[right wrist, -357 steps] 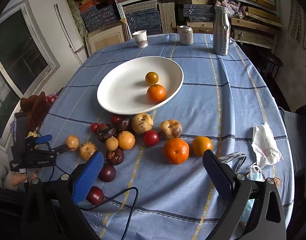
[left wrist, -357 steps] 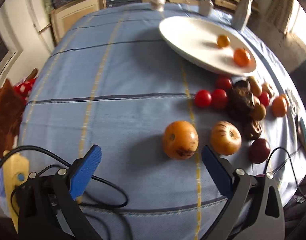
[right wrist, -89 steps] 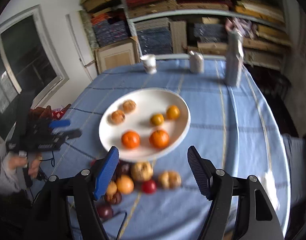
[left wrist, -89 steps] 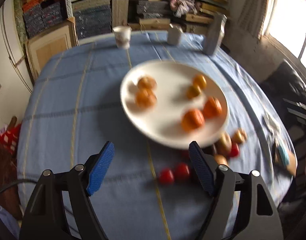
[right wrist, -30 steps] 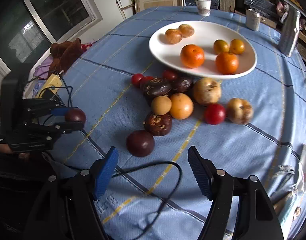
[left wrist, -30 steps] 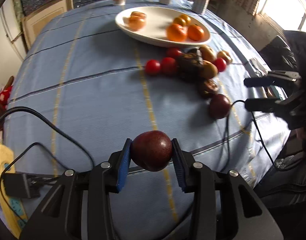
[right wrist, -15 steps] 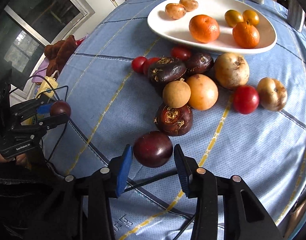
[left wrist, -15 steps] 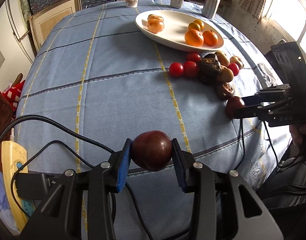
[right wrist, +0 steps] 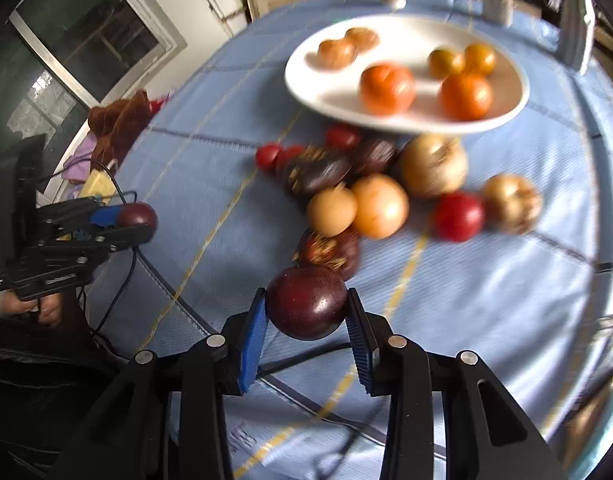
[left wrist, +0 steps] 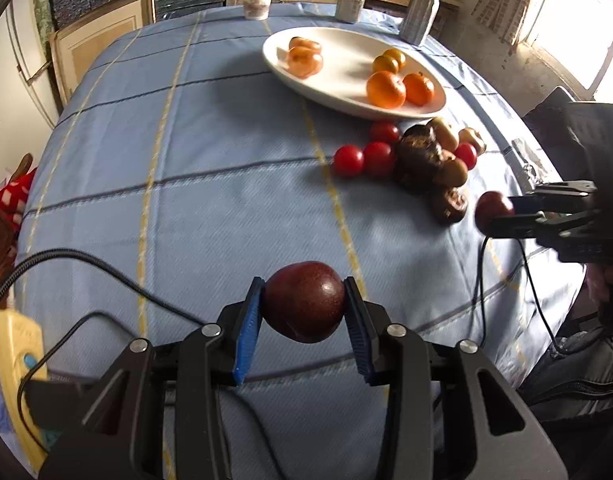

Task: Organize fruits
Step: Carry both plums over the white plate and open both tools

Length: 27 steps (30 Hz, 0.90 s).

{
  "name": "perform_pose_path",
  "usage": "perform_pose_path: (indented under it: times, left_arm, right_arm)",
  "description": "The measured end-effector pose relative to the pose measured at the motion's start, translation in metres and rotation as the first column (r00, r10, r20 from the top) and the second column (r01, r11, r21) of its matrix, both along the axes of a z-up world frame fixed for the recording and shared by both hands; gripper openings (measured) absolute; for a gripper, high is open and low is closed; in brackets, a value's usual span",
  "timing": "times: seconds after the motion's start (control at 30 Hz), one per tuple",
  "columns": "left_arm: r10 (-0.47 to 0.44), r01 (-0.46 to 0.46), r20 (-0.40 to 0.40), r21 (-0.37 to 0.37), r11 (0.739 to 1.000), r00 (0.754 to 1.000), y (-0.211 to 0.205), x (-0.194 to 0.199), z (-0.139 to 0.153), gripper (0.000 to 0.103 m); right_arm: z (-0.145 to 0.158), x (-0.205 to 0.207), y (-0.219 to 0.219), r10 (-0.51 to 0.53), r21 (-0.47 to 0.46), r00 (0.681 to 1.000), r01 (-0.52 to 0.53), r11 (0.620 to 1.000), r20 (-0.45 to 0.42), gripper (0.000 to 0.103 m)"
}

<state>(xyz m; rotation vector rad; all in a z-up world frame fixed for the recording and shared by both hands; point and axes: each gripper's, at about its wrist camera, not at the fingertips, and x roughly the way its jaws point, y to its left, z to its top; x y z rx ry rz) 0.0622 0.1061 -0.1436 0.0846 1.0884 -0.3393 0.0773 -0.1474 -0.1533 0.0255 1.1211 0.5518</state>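
My left gripper [left wrist: 304, 312] is shut on a dark red plum [left wrist: 304, 301] and holds it above the near part of the blue tablecloth. My right gripper [right wrist: 306, 312] is shut on a second dark plum [right wrist: 306, 300], lifted just in front of the loose fruit pile [right wrist: 370, 200]. The white plate [left wrist: 346, 88] at the back holds several oranges and small orange fruits. Each gripper shows in the other's view, the right one [left wrist: 506, 216] at the table's right edge and the left one [right wrist: 134, 224] at the left edge.
Red tomatoes [left wrist: 362, 158], dark wrinkled fruits and tan fruits lie below the plate. A cup [left wrist: 257, 2], a can [left wrist: 349, 5] and a bottle [left wrist: 420, 20] stand at the far edge. Black cables [left wrist: 106, 280] cross the near cloth. A yellow power strip [left wrist: 14, 356] lies at left.
My right gripper has lifted the plum off the cloth and swung up toward the plate. My left gripper still holds its plum and has turned a little to the left.
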Motion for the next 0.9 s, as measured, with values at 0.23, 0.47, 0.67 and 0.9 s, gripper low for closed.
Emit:
perform_pose_path:
  times: [0.23,0.47,0.67,0.9]
  left_arm:
    - [-0.035,0.036,0.027,-0.034,0.999,0.999,-0.029,0.025,0.004,0.039]
    - [-0.024,0.027,0.071,-0.044,0.999,0.997,-0.055,0.061,0.02,0.039]
    - [0.031,-0.027,0.161,-0.028,0.999,0.987,-0.067,0.112,0.061,0.039]
    - [0.041,-0.032,0.216,-0.045,0.998,0.975,-0.089,0.197,0.097,0.039]
  right_arm:
    - [0.015,0.005,-0.052,-0.134,-0.019,0.99,0.135,0.991,0.034,0.039]
    - [0.036,0.023,-0.091,-0.23,-0.024,0.967,0.234,0.972,0.114,0.039]
    - [0.08,0.073,-0.105,-0.232,-0.007,0.945,0.24,0.971,0.232,0.039]
    - [0.104,0.148,-0.078,-0.193,0.033,0.931,0.193,0.981,0.309,0.039]
